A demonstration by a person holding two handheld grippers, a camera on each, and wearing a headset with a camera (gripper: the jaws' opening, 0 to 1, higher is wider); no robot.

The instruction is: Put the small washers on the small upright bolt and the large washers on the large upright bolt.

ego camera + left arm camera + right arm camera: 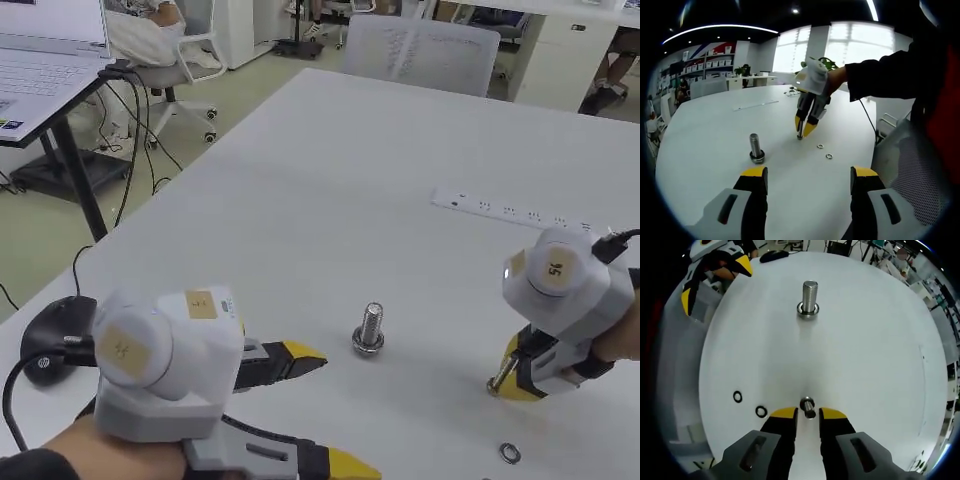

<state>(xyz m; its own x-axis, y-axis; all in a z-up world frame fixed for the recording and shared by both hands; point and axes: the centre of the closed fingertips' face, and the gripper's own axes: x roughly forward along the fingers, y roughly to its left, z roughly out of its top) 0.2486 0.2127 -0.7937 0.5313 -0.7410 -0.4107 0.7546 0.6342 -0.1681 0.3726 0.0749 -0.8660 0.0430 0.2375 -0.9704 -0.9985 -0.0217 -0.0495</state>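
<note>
The large bolt [369, 329] stands upright mid-table with a washer at its base; it is also in the left gripper view [756, 148] and the right gripper view [809, 296]. My right gripper [512, 379] points down at the table, its yellow jaws shut on the small bolt [500, 375], which leans at the tips [808, 407]. Two small washers [737, 396] [761, 411] lie flat beside it, and one small washer [510, 453] lies near the table's front edge. My left gripper [335, 410] hovers open at the lower left with nothing between its fingers [755, 172].
A white power strip [500, 209] lies at the back right of the white table [330, 180]. A black mouse [55, 335] sits at the left edge. A laptop [40, 60] and office chairs [420, 50] stand beyond the table.
</note>
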